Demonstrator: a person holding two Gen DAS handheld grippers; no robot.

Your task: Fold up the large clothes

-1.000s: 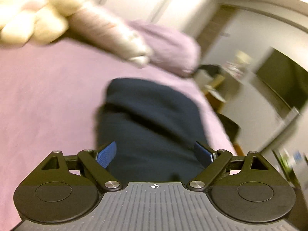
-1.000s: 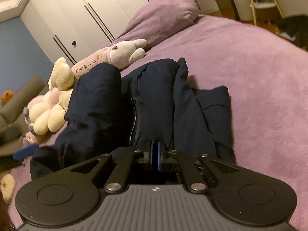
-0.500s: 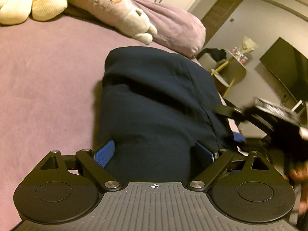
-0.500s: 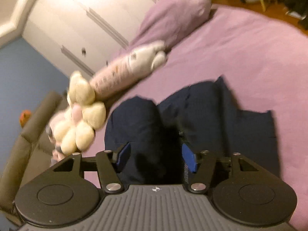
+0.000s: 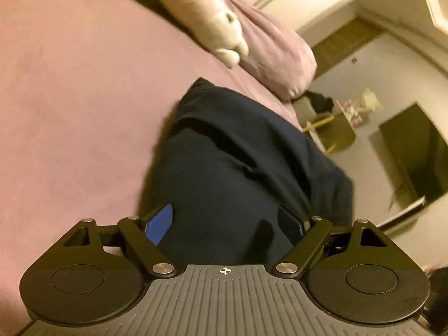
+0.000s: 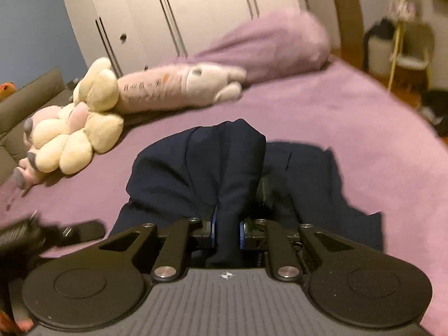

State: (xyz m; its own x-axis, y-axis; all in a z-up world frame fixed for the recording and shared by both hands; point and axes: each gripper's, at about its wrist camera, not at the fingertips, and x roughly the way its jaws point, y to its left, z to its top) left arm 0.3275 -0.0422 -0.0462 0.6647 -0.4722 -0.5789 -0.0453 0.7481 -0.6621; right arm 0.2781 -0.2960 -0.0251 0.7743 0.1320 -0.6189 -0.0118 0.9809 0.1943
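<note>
Jacket (image 6: 196, 168), dark navy, lies bunched on the purple bed (image 6: 322, 117), near a long plush toy (image 6: 179, 86) and a pillow (image 6: 268, 44). Right hand-held gripper (image 6: 226, 231) is closing, its blue pads clamped on a raised fold of the jacket. Left hand-held gripper (image 5: 224, 222) stands wide apart and is closing, jacket cloth between its fingers, not pressed.

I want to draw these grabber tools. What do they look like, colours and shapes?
Both match. The left gripper and right gripper each have a grey ribbed body with a small round crosshair mark, two black rounded discs at the sides, black link bars with silver round pins, and bright blue pads on the jaws. No cables or sleeves show.
</note>
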